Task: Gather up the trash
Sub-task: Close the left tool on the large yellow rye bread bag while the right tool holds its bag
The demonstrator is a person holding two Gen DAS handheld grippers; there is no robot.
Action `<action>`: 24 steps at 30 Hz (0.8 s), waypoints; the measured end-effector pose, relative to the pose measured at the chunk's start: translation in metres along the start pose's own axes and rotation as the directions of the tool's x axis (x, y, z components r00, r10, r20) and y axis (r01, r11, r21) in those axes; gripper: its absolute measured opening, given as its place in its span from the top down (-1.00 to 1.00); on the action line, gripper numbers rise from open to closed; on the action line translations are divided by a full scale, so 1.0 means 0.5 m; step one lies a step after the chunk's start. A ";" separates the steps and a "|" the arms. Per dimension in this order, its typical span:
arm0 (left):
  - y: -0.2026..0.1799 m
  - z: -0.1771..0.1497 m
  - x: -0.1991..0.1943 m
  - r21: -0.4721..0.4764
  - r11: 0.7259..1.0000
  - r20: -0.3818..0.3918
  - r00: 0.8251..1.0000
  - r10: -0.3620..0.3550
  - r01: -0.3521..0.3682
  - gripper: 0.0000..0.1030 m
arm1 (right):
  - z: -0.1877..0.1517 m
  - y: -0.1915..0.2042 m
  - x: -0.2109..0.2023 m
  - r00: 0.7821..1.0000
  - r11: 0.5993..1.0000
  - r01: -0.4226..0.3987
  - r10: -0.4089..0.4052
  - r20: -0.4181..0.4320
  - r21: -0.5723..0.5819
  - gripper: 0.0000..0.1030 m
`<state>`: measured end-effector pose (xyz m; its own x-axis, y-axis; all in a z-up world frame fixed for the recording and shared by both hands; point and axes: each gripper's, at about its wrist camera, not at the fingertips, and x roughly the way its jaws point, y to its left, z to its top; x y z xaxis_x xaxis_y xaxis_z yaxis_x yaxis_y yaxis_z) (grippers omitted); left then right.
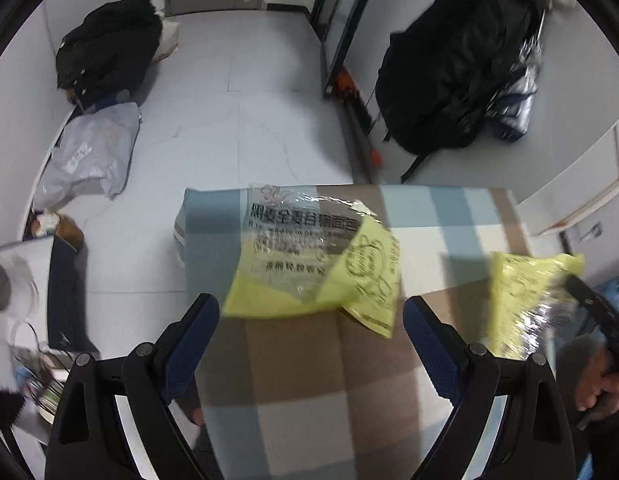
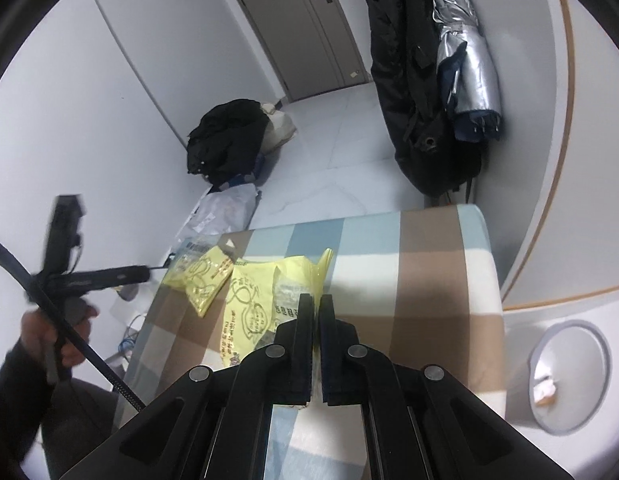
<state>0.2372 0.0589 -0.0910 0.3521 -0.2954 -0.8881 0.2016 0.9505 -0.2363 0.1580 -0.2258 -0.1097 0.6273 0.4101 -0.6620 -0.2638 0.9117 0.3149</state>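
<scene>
A clear-and-yellow plastic wrapper (image 1: 305, 256) with black print lies on the checked blanket (image 1: 309, 380), just ahead of my open left gripper (image 1: 311, 312), which is empty. It shows smaller in the right wrist view (image 2: 205, 276). My right gripper (image 2: 316, 308) is shut on a second yellow wrapper (image 2: 265, 304) and holds it over the blanket (image 2: 409, 280). That wrapper also shows at the right of the left wrist view (image 1: 525, 304).
A grey waste bin (image 2: 569, 376) with some trash in it stands on the floor right of the bed. Black coats (image 1: 453, 68) and a folded umbrella (image 2: 469, 72) hang by the wall. Bags (image 1: 93, 152) and clutter line the left wall.
</scene>
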 end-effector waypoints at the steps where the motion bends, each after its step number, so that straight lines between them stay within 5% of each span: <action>1: -0.001 0.006 0.008 0.005 1.000 -0.010 1.000 0.012 -0.012 -0.78 | -0.007 0.000 -0.002 1.000 1.000 -0.002 0.002 -0.001 0.002 0.96; 9: -0.043 0.047 0.092 0.091 0.995 -0.132 0.991 -0.030 0.043 -0.78 | -0.045 -0.021 -0.007 1.000 0.999 -0.028 0.028 -0.005 0.036 0.95; 18: -0.086 0.052 0.139 0.183 0.981 -0.193 0.976 0.099 -0.064 -0.85 | -0.062 -0.058 -0.003 0.999 0.995 -0.036 0.037 -0.008 0.092 0.95; 24: -0.085 0.042 0.137 0.222 0.969 -0.155 0.977 0.148 -0.111 -0.85 | -0.072 -0.064 -0.006 0.999 0.993 -0.048 0.049 -0.007 0.111 0.95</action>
<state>0.2721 -0.0039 -0.1336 0.2318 -0.1332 -0.9636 0.3586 0.9325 -0.0426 0.1384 -0.2555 -0.1425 0.6085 0.4546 -0.6504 -0.2106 0.8828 0.4199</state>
